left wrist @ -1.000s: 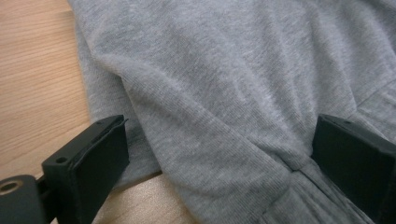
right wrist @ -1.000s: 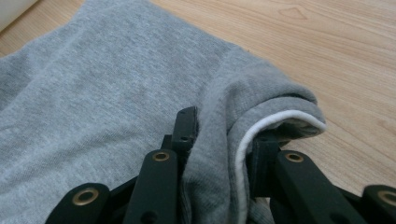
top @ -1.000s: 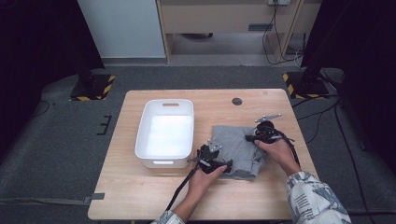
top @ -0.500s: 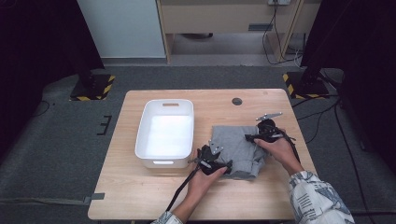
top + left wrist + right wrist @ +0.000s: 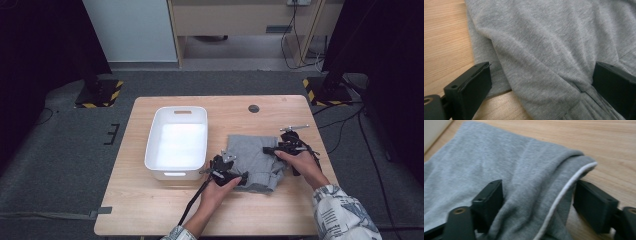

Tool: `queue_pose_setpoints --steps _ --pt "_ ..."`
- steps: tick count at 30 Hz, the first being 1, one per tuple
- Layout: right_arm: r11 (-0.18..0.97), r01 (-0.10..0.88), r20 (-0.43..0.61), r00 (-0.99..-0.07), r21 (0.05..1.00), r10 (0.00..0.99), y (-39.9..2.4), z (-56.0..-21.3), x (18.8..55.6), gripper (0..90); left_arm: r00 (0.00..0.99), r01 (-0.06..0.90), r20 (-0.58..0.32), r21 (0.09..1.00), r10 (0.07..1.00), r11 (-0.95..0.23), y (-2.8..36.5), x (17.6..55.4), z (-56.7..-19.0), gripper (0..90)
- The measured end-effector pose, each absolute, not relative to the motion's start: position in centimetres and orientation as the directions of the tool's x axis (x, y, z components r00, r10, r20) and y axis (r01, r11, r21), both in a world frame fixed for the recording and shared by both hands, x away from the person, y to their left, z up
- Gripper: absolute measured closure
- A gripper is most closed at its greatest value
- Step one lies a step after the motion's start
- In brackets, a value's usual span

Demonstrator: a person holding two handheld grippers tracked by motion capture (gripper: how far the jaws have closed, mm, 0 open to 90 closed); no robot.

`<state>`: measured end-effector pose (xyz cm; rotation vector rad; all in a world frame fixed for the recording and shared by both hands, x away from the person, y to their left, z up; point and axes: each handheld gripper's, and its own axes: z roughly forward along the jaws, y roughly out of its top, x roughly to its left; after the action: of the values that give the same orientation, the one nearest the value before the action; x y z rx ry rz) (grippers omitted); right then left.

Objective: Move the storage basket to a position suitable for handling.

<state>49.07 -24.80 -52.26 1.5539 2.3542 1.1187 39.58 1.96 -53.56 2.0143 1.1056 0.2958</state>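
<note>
Both hands (image 5: 220,186) rest low, open fingers (image 5: 487,202) straddling grey cloth (image 5: 252,160)

My left claw (image 5: 243,176) is matt black, with blocky square-edged jaws, a small screw hole at the base, and a black cable trailing behind. My right claw (image 5: 267,149) is black too, topped by a grey metal bracket. My right sleeve (image 5: 341,215) is white with a dark printed pattern.
</note>
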Motion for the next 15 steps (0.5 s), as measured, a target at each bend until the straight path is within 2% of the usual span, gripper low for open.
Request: queue_pose_setpoints --steps 7,15 --pt "0.204 0.763 0.357 -0.498 0.613 0.79 -24.8 -52.2 48.8 50.0 0.616 0.59 -0.19 0.754 0.765 -0.287 1.8 39.2 -53.4 25.8" --pt "0.328 0.707 0.243 -0.577 0.627 0.78 -23.6 -51.1 48.5 68.6 0.625 0.61 -0.243 0.745 0.741 -0.27 1.9 39.0 -53.3 50.4"
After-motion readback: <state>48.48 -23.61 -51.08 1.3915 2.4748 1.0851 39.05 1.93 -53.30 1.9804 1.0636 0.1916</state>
